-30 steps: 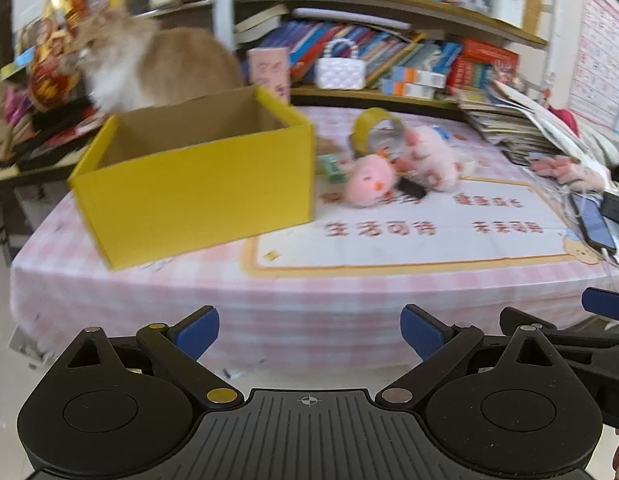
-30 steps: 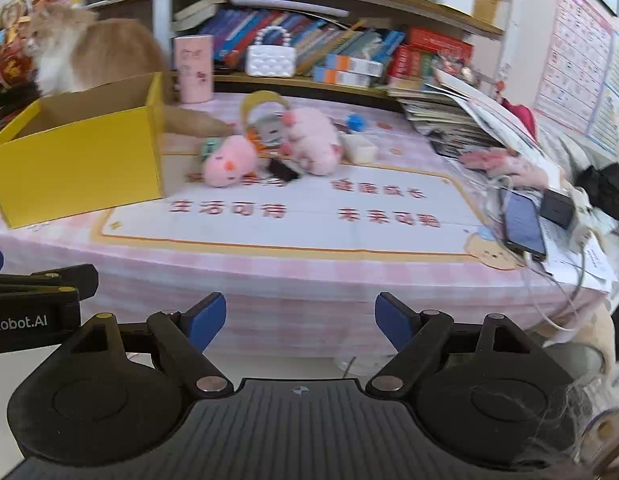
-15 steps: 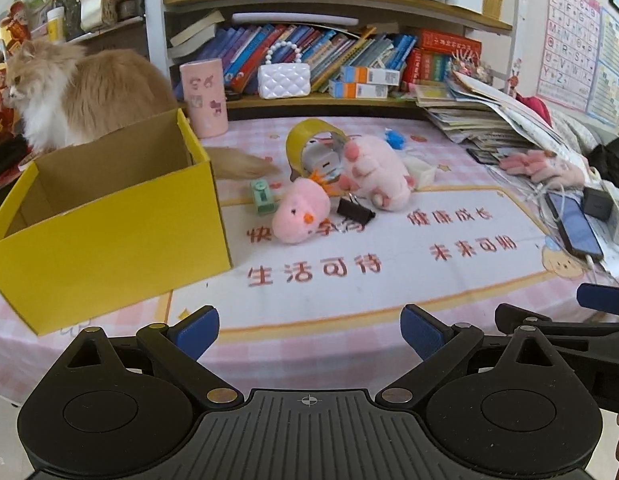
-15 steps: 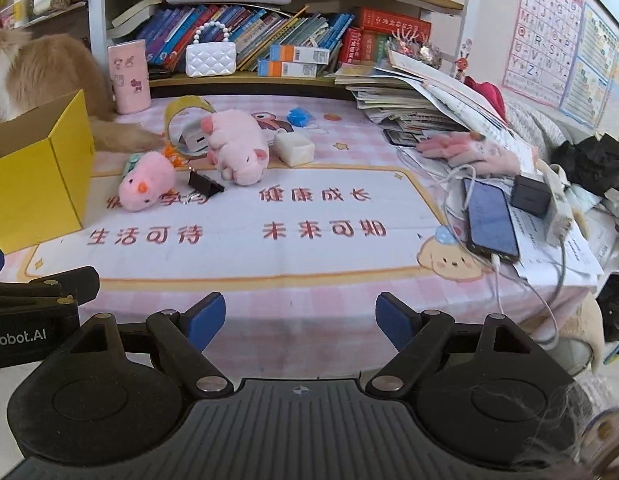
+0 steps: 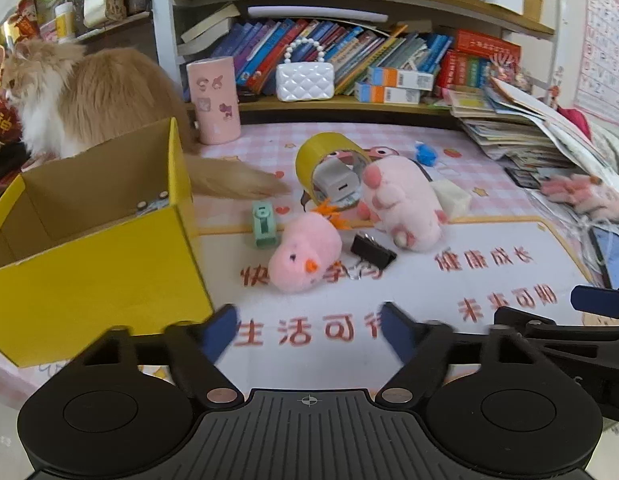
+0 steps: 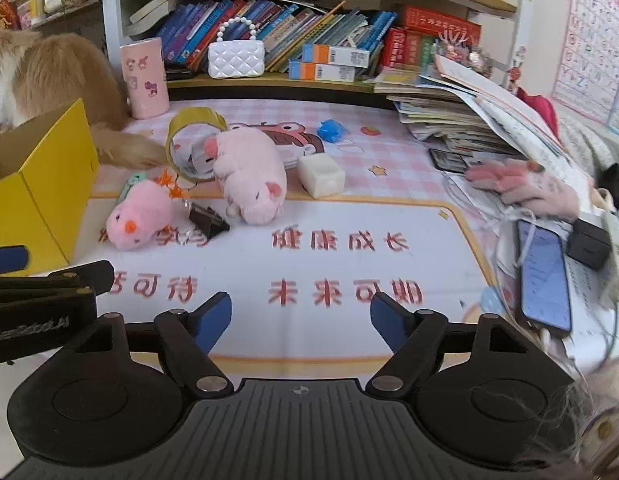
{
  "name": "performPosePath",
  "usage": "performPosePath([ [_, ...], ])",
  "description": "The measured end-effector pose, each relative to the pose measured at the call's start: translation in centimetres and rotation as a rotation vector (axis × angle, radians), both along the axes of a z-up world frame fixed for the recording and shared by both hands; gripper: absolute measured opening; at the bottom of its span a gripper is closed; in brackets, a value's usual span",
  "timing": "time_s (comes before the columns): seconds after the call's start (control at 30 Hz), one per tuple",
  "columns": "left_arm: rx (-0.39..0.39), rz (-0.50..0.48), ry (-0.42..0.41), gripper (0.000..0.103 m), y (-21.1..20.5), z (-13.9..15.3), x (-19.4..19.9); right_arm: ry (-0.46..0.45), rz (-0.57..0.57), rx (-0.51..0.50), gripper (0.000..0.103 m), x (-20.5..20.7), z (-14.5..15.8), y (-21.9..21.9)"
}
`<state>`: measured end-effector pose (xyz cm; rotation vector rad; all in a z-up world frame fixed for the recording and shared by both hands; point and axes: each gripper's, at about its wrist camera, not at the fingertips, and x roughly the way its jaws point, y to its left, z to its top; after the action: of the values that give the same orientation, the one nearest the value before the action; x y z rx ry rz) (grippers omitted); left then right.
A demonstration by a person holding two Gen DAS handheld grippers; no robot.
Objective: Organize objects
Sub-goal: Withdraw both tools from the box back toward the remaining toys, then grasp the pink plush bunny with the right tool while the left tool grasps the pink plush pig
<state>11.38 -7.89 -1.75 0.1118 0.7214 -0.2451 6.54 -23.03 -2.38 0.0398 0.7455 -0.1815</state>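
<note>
Hovering short of the clutter, your left gripper (image 5: 309, 332) and right gripper (image 6: 300, 316) both hold jaws spread, empty. Pink chick toy (image 5: 305, 258), binder clip (image 5: 372, 255), plush pig (image 5: 401, 204), tape roll (image 5: 329, 160): loose on the table (image 5: 389, 332), beside the yellow box (image 5: 89, 264), presumably their bin.

bare mat (image 5: 409, 304) ahead, yellow box (image 5: 89, 280) blocking left, toy cluster (image 5: 349, 216) crowding centre

Black ribbed left gripper (image 5: 309, 330) and right gripper (image 6: 300, 316), blue-padded fingers, round silver pivot screws
</note>
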Motion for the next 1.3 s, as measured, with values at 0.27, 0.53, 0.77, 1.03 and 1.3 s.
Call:
performPosePath([
  [0.27,0.048,0.069,-0.021,0.057,-2.8,-0.7,4.2,-0.028,0.054,0.061,0.06,4.4,-0.3,-3.2],
  [0.53,0.166,0.098,0.01,0.059,-4.8,-2.6,9.2,-0.042,0.123,0.101,0.06,9.6,0.0,-5.3],
  [0.77,0.223,0.061,0.064,0.06,-6.1,-4.4,11.5,0.0,0.271,0.175,0.063,15.3,-0.7,-5.2],
  [1.03,0.18,0.047,0.091,0.049,-5.3,-4.4,11.5,0.054,0.368,0.148,0.067,19.0,-2.2,-3.5],
  [1.3,0.11,0.054,0.078,0.048,-3.9,-2.4,8.3,0.058,0.344,0.105,0.052,20.0,-2.8,-3.2],
])
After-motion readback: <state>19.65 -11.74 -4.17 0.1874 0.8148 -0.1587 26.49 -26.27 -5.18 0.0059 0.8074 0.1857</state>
